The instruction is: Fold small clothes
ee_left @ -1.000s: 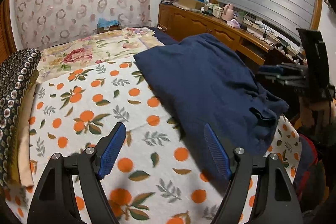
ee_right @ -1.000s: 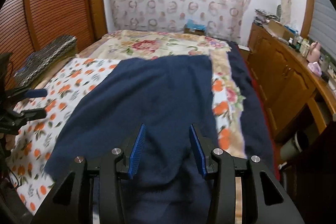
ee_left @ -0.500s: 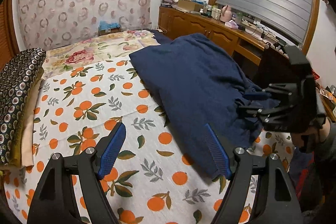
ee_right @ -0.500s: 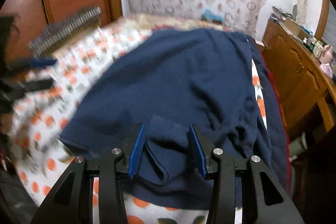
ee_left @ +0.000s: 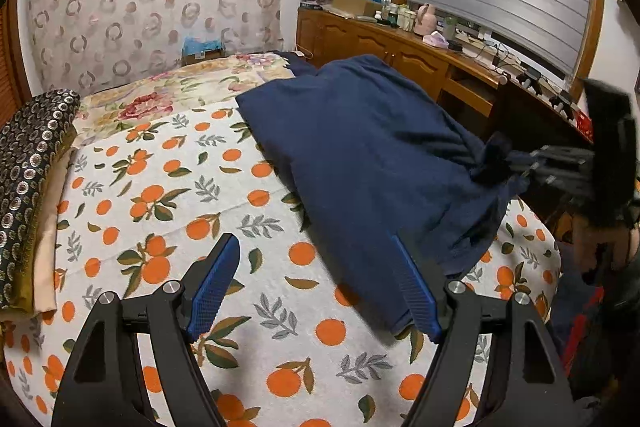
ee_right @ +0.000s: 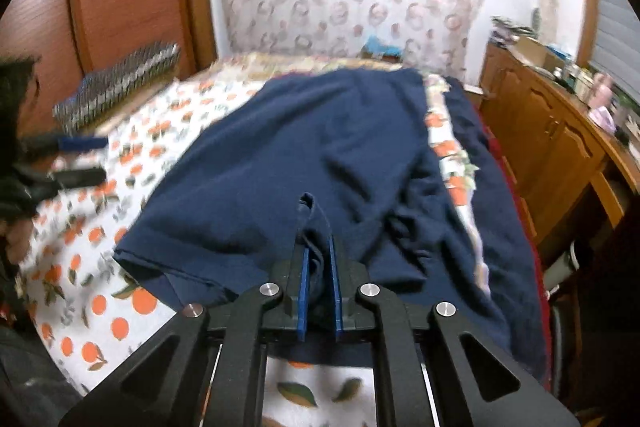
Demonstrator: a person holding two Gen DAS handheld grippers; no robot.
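A navy garment [ee_left: 360, 155] lies spread over the right half of the orange-print bedsheet [ee_left: 160, 207]. My left gripper [ee_left: 316, 287] hovers open above the sheet, its right finger over the garment's near corner and nothing between the pads. In the right wrist view my right gripper [ee_right: 318, 267] has its jaws closing tight on a bunched fold at the near edge of the navy garment [ee_right: 300, 155], pads pressing the cloth. The right gripper [ee_left: 560, 167] also shows in the left wrist view, pinching that edge at the bed's right side. The left gripper [ee_right: 72, 159] appears blurred at the far left.
A dark patterned folded cloth [ee_left: 28, 167] lies along the bed's left edge. A wooden cabinet [ee_left: 400, 59] with clutter on top runs along the right under a shuttered window. A blue box [ee_left: 202, 47] sits at the bed's head. A wooden wardrobe [ee_right: 132, 7] stands on the left.
My right gripper has closed on a fold at the garment's near edge, bunching and lifting the cloth there. The left gripper stays open and has hardly shifted.
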